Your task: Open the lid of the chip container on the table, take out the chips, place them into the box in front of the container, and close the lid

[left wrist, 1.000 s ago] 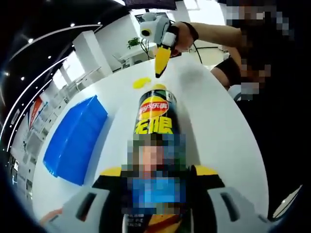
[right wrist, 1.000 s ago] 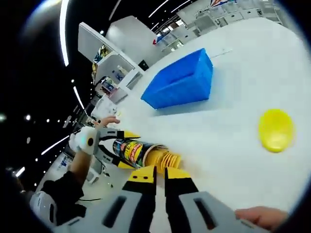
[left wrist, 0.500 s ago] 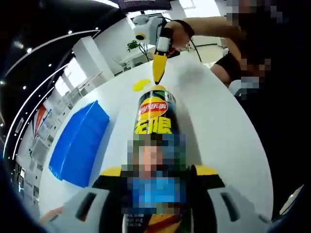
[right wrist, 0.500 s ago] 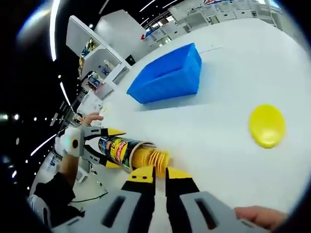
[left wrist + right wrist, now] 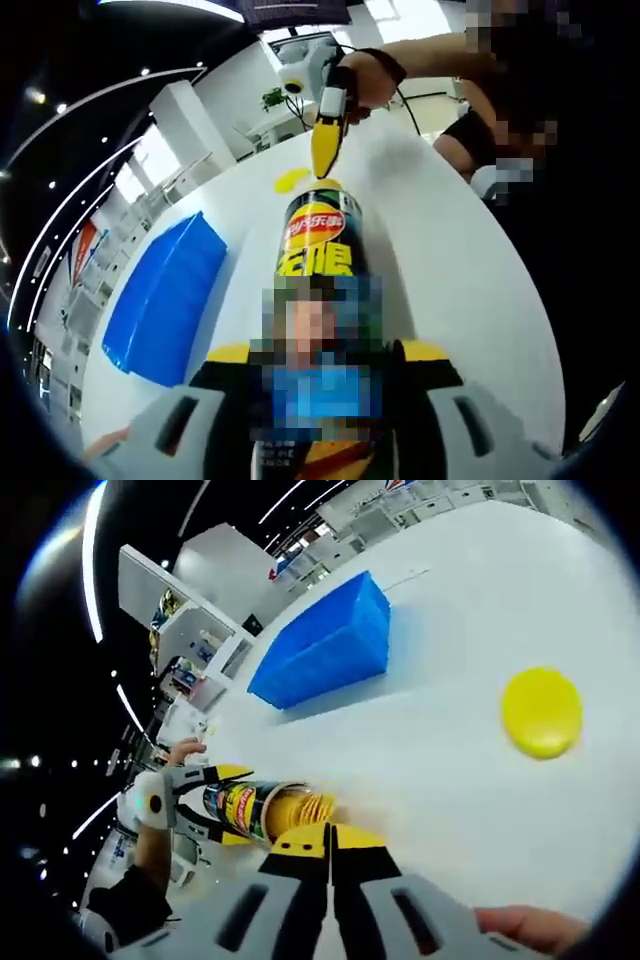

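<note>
Since the picture a second before, the right gripper (image 5: 327, 150) had come closer to the open mouth of the chip container (image 5: 318, 240) in the left gripper view, its yellow tips now just over the rim, where earlier a gap of table showed between them; in the right gripper view the jaws, slightly parted a second ago, had drawn together until almost no gap was left, and the whole scene there had swung, which was the camera moving. Going left to right in the left gripper view, the blue box (image 5: 165, 297) lay on the white table (image 5: 450, 270), then the container lay along the middle of the picture, grasped between the left gripper's (image 5: 320, 372) jaws at its lower body, with the yellow lid (image 5: 291, 179) flat on the table beyond its mouth, and a person's arm and torso on the right. The right gripper view showed what the other could not: the stack of chips (image 5: 303, 810) inside the open mouth, the container (image 5: 262, 809) tilted on its side and held by the left gripper (image 5: 165, 798) in a hand, the right gripper's (image 5: 328, 842) clenched tips just beside the chips, whether touching I cannot tell, the box (image 5: 320, 652) well apart behind, and the lid (image 5: 541, 711) alone far right
</note>
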Demonstrator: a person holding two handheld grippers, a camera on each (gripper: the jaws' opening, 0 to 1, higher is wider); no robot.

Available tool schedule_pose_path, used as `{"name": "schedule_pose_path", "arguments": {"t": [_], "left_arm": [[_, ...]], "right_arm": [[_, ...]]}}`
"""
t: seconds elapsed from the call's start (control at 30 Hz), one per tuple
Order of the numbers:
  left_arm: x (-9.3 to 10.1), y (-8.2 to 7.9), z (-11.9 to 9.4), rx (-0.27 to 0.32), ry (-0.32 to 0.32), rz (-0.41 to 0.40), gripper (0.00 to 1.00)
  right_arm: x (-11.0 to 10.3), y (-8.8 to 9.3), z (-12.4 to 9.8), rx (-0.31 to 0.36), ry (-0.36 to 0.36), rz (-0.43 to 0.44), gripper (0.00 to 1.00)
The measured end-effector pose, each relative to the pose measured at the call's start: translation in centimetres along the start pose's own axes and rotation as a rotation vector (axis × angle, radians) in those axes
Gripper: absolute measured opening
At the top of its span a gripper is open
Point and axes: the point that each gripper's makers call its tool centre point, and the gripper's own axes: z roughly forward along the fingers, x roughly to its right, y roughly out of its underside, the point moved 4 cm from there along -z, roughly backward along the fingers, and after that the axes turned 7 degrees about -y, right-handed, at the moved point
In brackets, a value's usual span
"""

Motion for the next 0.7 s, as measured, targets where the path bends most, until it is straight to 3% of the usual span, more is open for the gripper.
{"name": "schedule_pose_path", "arguments": {"t": [0.17,0.47,0.7], "left_arm": [[-0.21,0.16,-0.01,0.002,0.001,-0.003,0.54],[-0.27,0.15,0.02,0.007,0.0,-0.002,0.54],[-0.21,0.13,-0.02,0.012,-0.004,0.002,0.54]], "right_arm": [[-0.12,-0.13,0.18,-0.013,0.016,-0.053,0.02],[-0.69,0.41,0.51,-0.015,-0.057,0.026,0.09],[-0.07,0.42,0.43,-0.007,-0.082,0.089,0.06]]}}
